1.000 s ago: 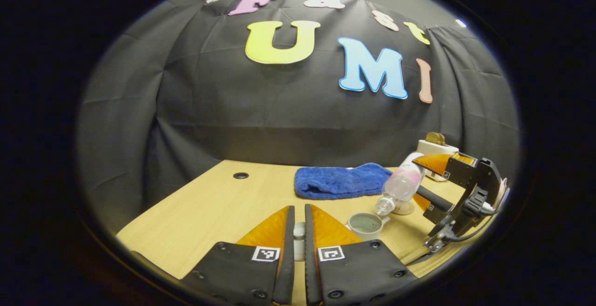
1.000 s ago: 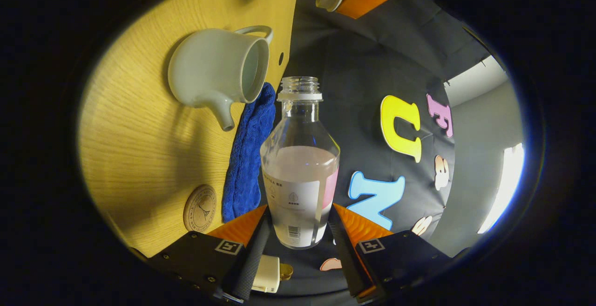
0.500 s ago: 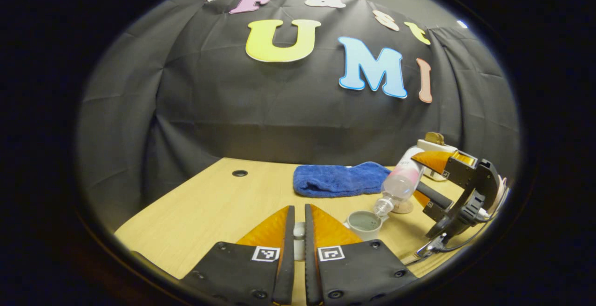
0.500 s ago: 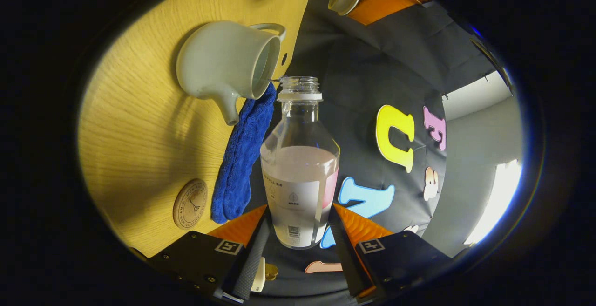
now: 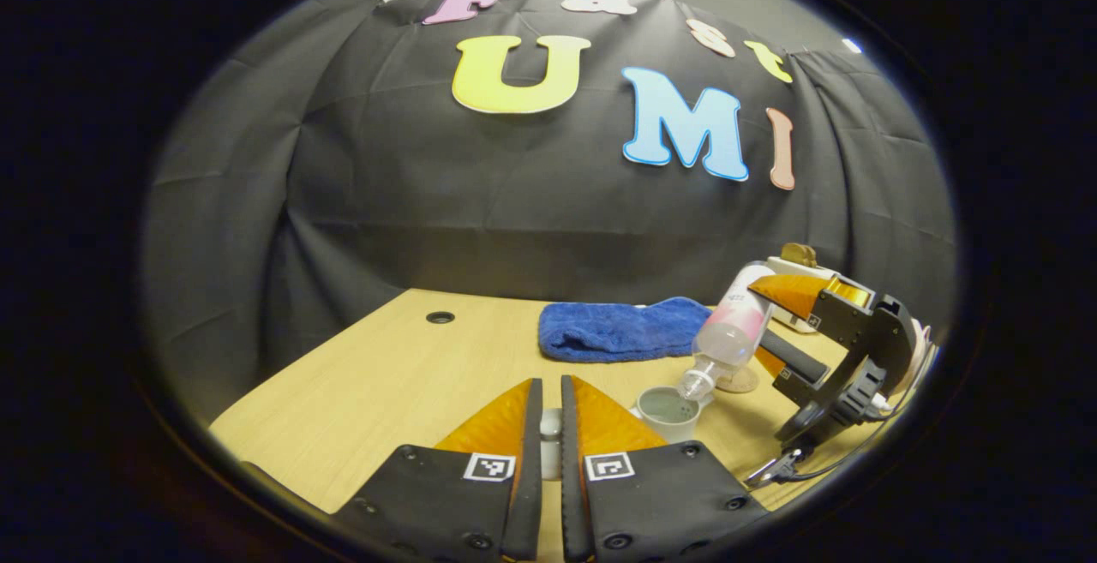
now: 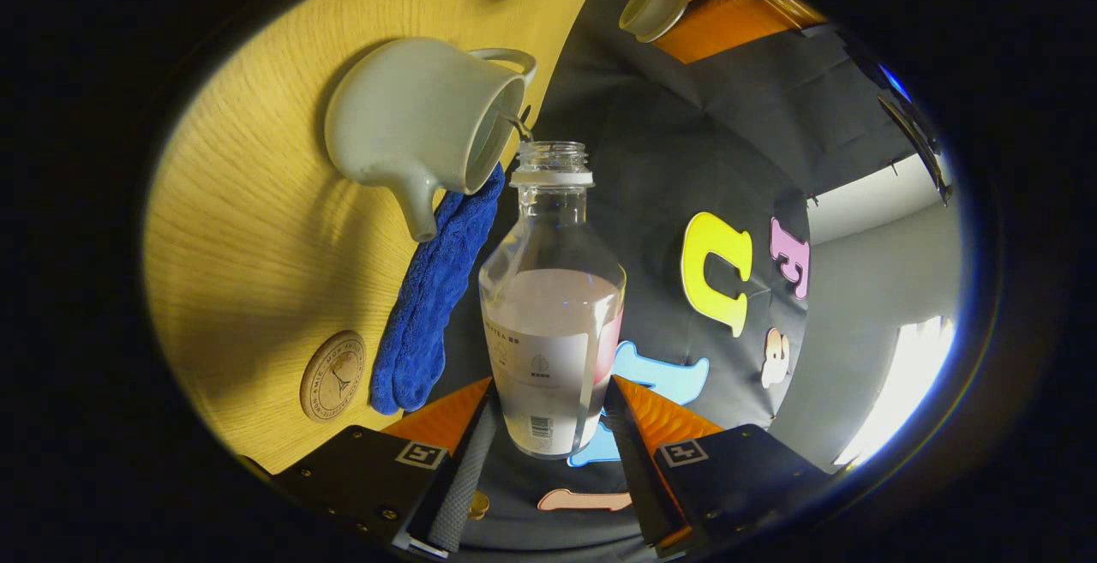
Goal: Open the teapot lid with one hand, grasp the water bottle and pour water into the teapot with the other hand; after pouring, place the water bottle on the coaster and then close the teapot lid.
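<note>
Right gripper (image 6: 548, 426) jaws clamp clear plastic water bottle (image 6: 551, 323), label unreadable.
Its mouth has tipped closer over the pale ceramic teapot (image 6: 420, 130); left gripper (image 5: 549, 434) jaws pinch the lid (image 5: 550, 426).

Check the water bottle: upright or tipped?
Tipped. In the left gripper view the water bottle slants neck-down over the open teapot, held by the right gripper; a thin stream leaves its mouth in the right gripper view.

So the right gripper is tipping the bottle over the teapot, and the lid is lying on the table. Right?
Not quite: the lid isn't on the table; the left gripper holds it aloft, as the right gripper view shows. The right gripper does tip the bottle over the teapot.
</note>
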Demonstrator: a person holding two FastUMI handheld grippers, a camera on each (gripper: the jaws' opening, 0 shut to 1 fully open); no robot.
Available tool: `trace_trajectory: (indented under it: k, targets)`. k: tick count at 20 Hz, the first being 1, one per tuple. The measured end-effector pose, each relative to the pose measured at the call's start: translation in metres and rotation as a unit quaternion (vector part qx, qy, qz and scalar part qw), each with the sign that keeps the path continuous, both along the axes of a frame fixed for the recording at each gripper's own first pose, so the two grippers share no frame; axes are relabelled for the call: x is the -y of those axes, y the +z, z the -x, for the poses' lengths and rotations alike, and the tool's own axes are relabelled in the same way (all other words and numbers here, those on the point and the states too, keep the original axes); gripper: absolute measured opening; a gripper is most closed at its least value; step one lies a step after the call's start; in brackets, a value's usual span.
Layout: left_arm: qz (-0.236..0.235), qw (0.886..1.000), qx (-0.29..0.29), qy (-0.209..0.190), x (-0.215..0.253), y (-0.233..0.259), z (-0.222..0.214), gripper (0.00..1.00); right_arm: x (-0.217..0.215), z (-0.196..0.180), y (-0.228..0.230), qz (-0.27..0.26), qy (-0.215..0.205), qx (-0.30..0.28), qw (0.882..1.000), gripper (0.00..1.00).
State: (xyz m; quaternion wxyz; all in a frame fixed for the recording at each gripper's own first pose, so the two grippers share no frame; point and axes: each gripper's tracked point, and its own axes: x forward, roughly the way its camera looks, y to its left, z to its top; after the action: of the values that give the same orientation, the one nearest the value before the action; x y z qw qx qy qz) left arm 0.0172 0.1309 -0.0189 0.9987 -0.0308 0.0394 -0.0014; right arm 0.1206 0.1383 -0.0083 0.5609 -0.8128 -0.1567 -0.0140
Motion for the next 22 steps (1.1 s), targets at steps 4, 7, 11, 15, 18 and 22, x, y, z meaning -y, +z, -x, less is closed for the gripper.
trace_trajectory:
  k: [4, 7, 11, 15, 18, 22]
  targets:
    - [0.000, 1.000, 0.000, -0.001, 0.001, 0.001, -0.001, 0.17, -0.001, -0.002, 0.003, 0.010, 0.002, 0.003, 1.000, 0.75]
    - [-0.001, 1.000, -0.001, -0.001, 0.000, 0.000, 0.000, 0.16, -0.002, -0.004, 0.006, 0.020, 0.005, 0.006, 1.000, 0.75]
    - [0.000, 1.000, -0.002, -0.002, 0.001, -0.001, -0.001, 0.17, -0.004, -0.005, 0.011, 0.027, 0.010, 0.011, 1.000, 0.75]
    - [0.000, 1.000, -0.003, -0.003, 0.001, -0.001, 0.000, 0.17, -0.006, -0.005, 0.014, 0.039, 0.017, 0.015, 0.999, 0.75]
    - [-0.001, 1.000, -0.003, -0.003, 0.000, -0.001, 0.002, 0.17, -0.006, -0.007, 0.018, 0.046, 0.018, 0.018, 0.999, 0.75]
    - [-0.001, 1.000, -0.003, -0.003, 0.000, 0.000, 0.001, 0.17, -0.008, -0.008, 0.026, 0.061, 0.024, 0.026, 0.997, 0.75]
